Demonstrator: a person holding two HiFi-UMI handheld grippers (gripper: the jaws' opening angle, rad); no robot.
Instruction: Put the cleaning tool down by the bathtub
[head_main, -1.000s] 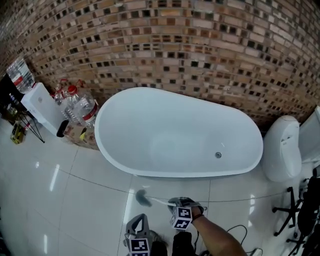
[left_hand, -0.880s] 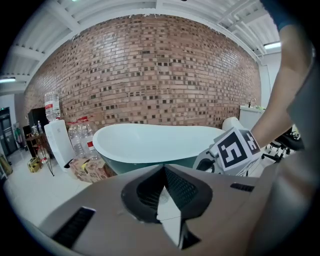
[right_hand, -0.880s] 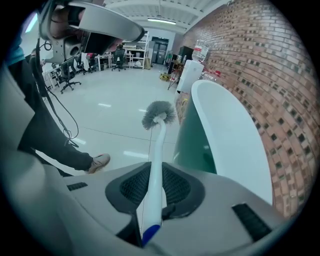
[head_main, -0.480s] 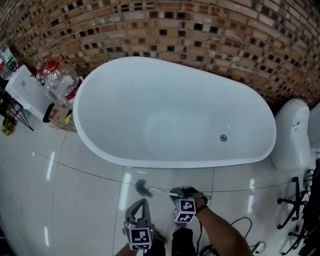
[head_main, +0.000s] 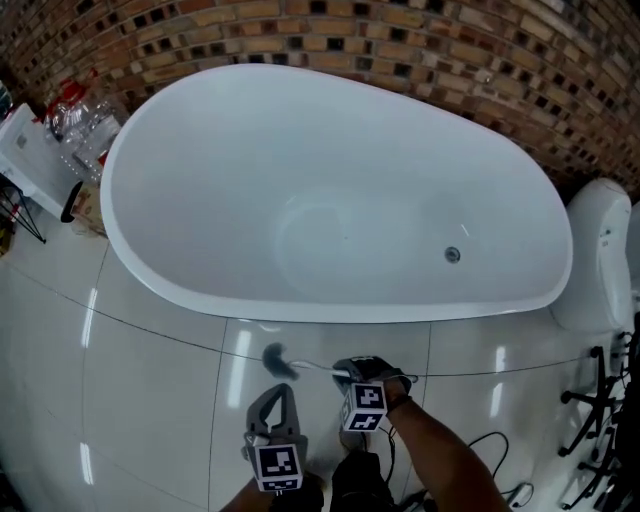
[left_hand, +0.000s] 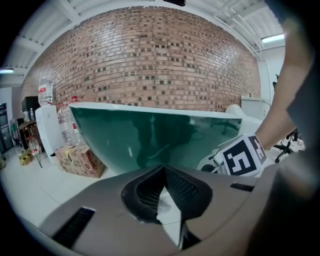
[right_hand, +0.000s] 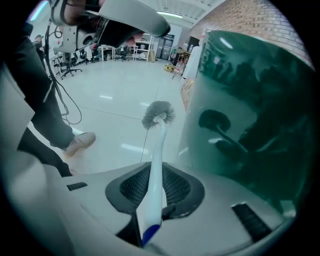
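Observation:
A white bathtub (head_main: 180, 290) fills the middle of the head view; its glossy side wall (right_hand: 250, 100) rises at the right of the right gripper view. The cleaning tool is a brush with a white handle (right_hand: 156, 170) and a grey bristle head (right_hand: 159, 114). My right gripper (right_hand: 155, 172) is shut on the handle. In the head view the brush head (head_main: 278, 360) hangs over the floor tiles just in front of the tub, left of my right gripper (head_main: 345, 372). My left gripper (head_main: 272, 395) is beside it, shut and holding nothing (left_hand: 162, 172).
Water bottles (head_main: 85, 125), a cardboard box (left_hand: 80, 160) and a white dispenser (left_hand: 50, 130) stand left of the tub. A white toilet (head_main: 600, 250) is at its right end. Cables (head_main: 490, 470) and chair legs (head_main: 600, 420) lie at the lower right. A shoe (right_hand: 80, 142) shows on the floor.
The head view has closed in on the tub, which now looks larger. Both grippers and the brush have come nearer to the tub's wall; the grip has not changed.

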